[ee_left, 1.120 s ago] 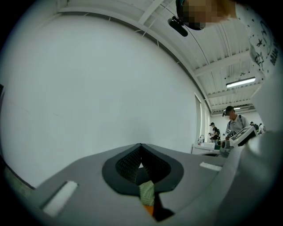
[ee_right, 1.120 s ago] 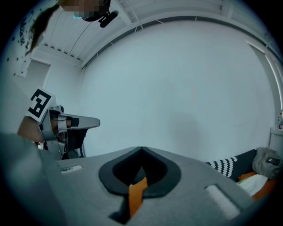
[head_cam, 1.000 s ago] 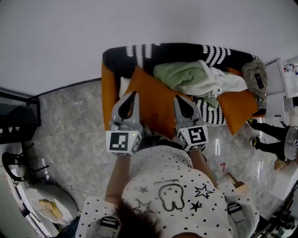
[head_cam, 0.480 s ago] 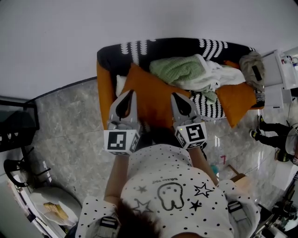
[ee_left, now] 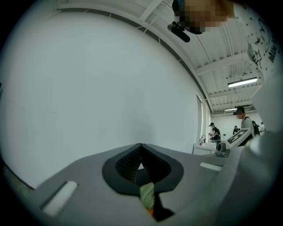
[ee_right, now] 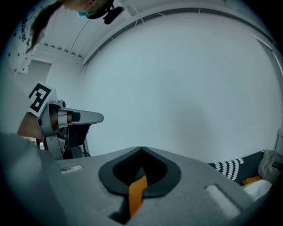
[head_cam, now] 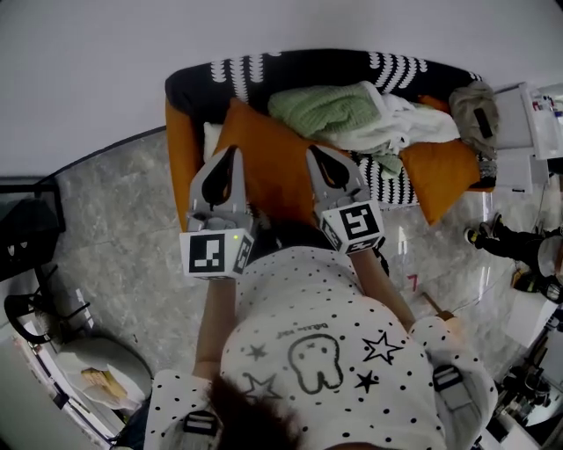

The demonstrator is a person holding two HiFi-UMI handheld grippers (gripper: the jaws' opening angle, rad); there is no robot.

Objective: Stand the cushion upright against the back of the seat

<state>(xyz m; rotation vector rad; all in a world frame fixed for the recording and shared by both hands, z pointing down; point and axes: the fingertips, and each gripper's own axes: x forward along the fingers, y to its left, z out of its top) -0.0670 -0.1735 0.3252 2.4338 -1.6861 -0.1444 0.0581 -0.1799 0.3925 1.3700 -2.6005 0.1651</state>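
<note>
Nearest to you, the two marker cubes sit just above your dotted shirt, and both claws reach out level over the front edge of the sofa.

Your left gripper has its jaws closed. A sliver of greenish woven fabric and a speck of orange show in the slit behind the tips. I cannot tell whether that fabric is pinched.

Your right gripper is also closed, with a strip of orange cloth clamped up through the slit. It grips the orange cushion.

That cushion lies between the two claws. The left claw runs along its left edge and the right claw along its right edge. It is tilted, with one corner pointing away from you toward the left end of the backrest.

Just beyond it to the right, a green blanket and a white cloth are heaped on the seat. A second orange cushion lies at the far right, well apart from both claws. Behind the black, white-patterned backrest rises a plain white wall.
</note>
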